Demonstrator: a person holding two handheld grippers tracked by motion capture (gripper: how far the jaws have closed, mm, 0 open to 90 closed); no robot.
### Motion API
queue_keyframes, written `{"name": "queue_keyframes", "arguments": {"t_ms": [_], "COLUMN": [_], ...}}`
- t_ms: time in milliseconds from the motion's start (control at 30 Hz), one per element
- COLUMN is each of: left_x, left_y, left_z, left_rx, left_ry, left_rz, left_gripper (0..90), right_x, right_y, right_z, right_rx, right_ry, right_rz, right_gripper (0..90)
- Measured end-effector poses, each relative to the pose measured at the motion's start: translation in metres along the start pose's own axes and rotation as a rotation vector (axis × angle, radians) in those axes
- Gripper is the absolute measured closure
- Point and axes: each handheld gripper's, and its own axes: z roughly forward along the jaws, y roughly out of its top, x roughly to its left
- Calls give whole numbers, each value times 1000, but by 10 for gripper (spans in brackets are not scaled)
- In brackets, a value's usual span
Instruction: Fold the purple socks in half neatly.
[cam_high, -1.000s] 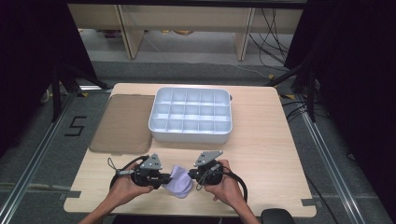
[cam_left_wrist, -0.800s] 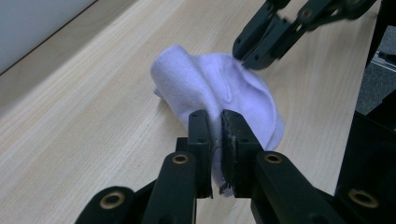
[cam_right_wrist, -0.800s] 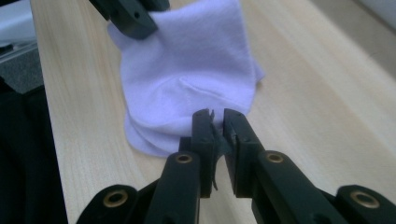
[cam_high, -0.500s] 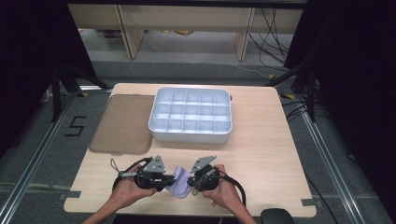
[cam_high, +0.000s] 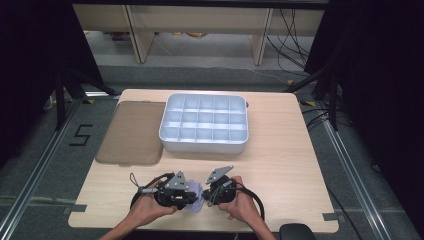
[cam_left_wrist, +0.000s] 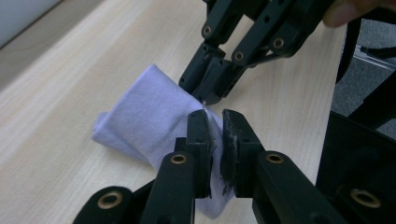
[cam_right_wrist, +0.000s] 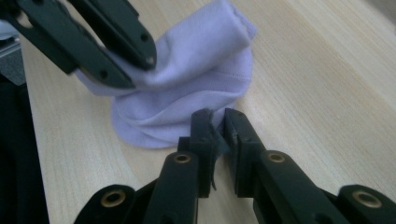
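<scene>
Both grippers have drawn closer, left gripper and right gripper pinching the crumpled sock, axis unclear.

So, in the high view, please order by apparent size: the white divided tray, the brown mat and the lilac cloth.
1. White divided tray
2. Brown mat, somewhat smaller in outline than the tray
3. Lilac cloth, far smaller, partly hidden between the two grippers

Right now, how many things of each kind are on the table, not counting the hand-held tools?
Lilac cloth: 1
White divided tray: 1
Brown flat mat: 1
Total: 3
</scene>
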Motion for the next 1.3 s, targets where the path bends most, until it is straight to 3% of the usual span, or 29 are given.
{"name": "queue_keyframes", "arguments": {"t_ms": [100, 167, 200, 233, 267, 333, 467, 533, 633, 667, 767, 800, 900, 967, 1000, 1100, 1133, 1200, 1300], "left_x": [-1, -2, -4, -3, -5, -4, -3, -4, -3, -5, -4, -4, -2, -1, -1, -4, -4, -7, -8], "left_y": [1, 1, 0, 0, -2, -2, -2, -3, -2, -3, -2, -1, 3, 4, 3, -5, -8, -15, -19], "left_z": [5, 8, 10, 11, 13, 15, 15, 16, 16, 16, 15, 13, 2, -9, -12, -11, -9, -1, 5], "left_rx": [7, 19, 24, 33, 32, 28, 33, 28, 30, 22, 19, 8, -53, -76, -84, -54, -27, -1, 16], "left_ry": [3, 2, -3, -1, 1, -3, 3, -1, 5, 1, -13, -26, -69, -68, -68, -82, -79, -85, -74], "left_rz": [8, 27, 8, 36, 9, 15, 20, 0, 23, -3, 7, -21, -55, -59, -60, -66, -44, -61, -57], "left_gripper": [811, 810, 809, 808, 808, 807, 807, 806, 805, 804, 783, 764, 745, 756, 767, 803, 809, 822, 839], "right_x": [-2, -4, -5, -6, -9, -13, -11, -6, -2, -1, -2, -2, -2, 0, -1, -1, -1, -2, 1], "right_y": [0, 2, 2, 4, 4, 5, 10, 14, 21, 23, 23, 22, 22, 21, 21, 21, 21, 20, 20], "right_z": [-2, -7, -10, -16, -20, -27, -33, -32, -25, -21, -8, -4, -2, -3, -3, -3, -3, -2, -2], "right_rx": [2, -30, -66, -70, -100, -150, -181, -197, -179, -166, -111, -96, -81, -65, -82, -79, -79, -90, -86], "right_ry": [-1, -13, -24, -31, -39, -49, -32, -22, -5, -1, -10, -28, -32, -37, -32, -30, -36, -36, -32], "right_rz": [4, 28, 36, 52, 57, 64, 26, 21, -10, -10, -25, -25, -26, 3, -25, -22, -22, -45, -4], "right_gripper": [821, 826, 829, 833, 837, 840, 843, 843, 843, 843, 843, 842, 842, 843, 842, 842, 842, 842, 843]}}
